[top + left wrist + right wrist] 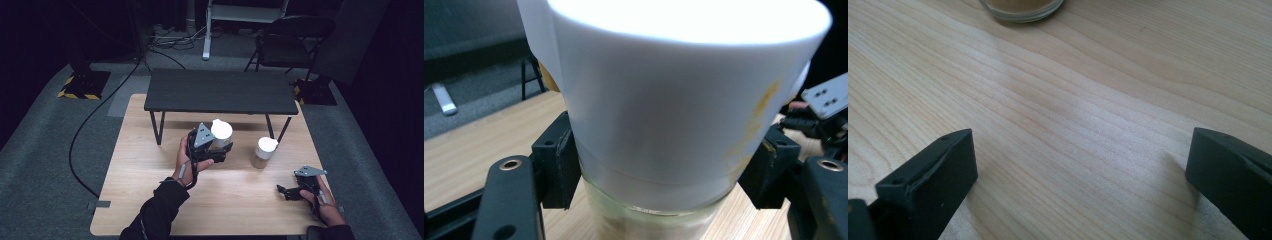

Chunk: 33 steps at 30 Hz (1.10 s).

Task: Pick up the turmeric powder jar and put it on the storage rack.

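Observation:
A glass jar with a white lid [221, 133] is held off the wooden table [150, 175], near its middle, by my left gripper [216, 151], which is shut on it. In the left gripper view the jar's white lid [684, 95] looms close, and the black pads [556, 165] press the glass just under it. A second white-lidded jar [263, 152] with tan contents stands on the table to the right. My right gripper [286, 192] rests low at the table's front right, open, with bare wood between its jaws. The base of the standing jar [1020, 9] appears at the top of the right gripper view.
A low black bench [220, 92] stands across the far half of the table. Beyond it are a folding chair [290, 42], cables on grey carpet and a white stand leg [206, 47].

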{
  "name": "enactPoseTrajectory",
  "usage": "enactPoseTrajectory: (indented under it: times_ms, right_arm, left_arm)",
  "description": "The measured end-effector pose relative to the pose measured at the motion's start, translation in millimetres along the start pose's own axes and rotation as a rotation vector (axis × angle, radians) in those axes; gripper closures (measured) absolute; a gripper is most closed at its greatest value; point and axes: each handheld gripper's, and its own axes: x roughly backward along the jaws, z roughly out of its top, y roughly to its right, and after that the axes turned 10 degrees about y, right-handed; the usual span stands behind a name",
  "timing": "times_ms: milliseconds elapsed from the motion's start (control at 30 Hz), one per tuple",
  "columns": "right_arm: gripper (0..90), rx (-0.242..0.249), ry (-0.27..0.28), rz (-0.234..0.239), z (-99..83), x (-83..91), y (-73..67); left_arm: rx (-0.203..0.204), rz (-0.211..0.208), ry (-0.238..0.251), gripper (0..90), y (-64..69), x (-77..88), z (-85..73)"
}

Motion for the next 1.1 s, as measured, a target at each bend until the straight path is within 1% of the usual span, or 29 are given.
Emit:
enactPoseTrajectory:
  times_ms: [33,67,100,133,200,233,267,433,500,567,633,733,800,833,967,1100]
  right_arm:
    - [0.0,0.000,0.000,0.000,0.0,0.0,0.0]
    - [0.0,0.000,0.000,0.000,0.0,0.0,0.0]
    - [0.0,0.000,0.000,0.000,0.0,0.0,0.0]
    - [0.0,0.000,0.000,0.000,0.0,0.0,0.0]
    - [0.0,0.000,0.000,0.000,0.0,0.0,0.0]
    - [0.0,0.000,0.000,0.000,0.0,0.0,0.0]
    - [0.0,0.000,0.000,0.000,0.0,0.0,0.0]
    - [0.0,0.000,0.000,0.000,0.1,0.0,0.0]
    - [0.0,0.000,0.000,0.000,0.0,0.0,0.0]
    - [0.0,0.000,0.000,0.000,0.1,0.0,0.0]
    - [0.0,0.000,0.000,0.000,0.0,0.0,0.1]
    - [0.0,0.000,0.000,0.000,0.0,0.0,0.0]
    - [0.0,0.000,0.000,0.000,0.1,0.0,0.0]
    - [0.0,0.000,0.000,0.000,0.1,0.0,0.0]
    - [0.0,0.000,0.000,0.000,0.1,0.0,0.0]
    - [0.0,0.000,0.000,0.000,0.1,0.0,0.1]
  left_arm:
    - [-0.002,-0.002,0.002,30.2,0.0,1.3,4.0]
    - [-0.009,0.000,0.012,30.2,1.2,4.0,12.1]
    - [-0.009,0.000,0.012,30.2,1.2,4.0,12.1]
    - [-0.012,0.001,0.021,30.2,1.4,6.3,17.9]
    - [-0.012,0.001,0.025,30.3,1.1,7.3,20.8]
    - [-0.015,0.006,0.031,30.3,1.2,8.7,26.4]
    - [-0.015,0.006,0.031,30.3,1.2,8.7,26.4]
    - [-0.017,0.016,0.050,30.3,-0.9,12.5,39.3]
    - [-0.016,0.018,0.054,30.3,-1.4,13.2,41.3]
    - [-0.016,0.030,0.062,30.3,-1.4,14.6,47.5]
    - [-0.011,0.034,0.068,30.3,-1.8,14.9,49.7]
    - [-0.017,0.046,0.074,30.3,-2.8,15.3,55.9]
    - [-0.017,0.057,0.083,30.4,-6.1,16.1,62.0]
    - [-0.017,0.057,0.083,30.4,-6.1,16.1,62.0]
    - [-0.017,0.095,0.100,30.4,-8.4,16.8,67.7]
    - [-0.020,0.113,0.108,30.4,-11.2,17.3,71.3]
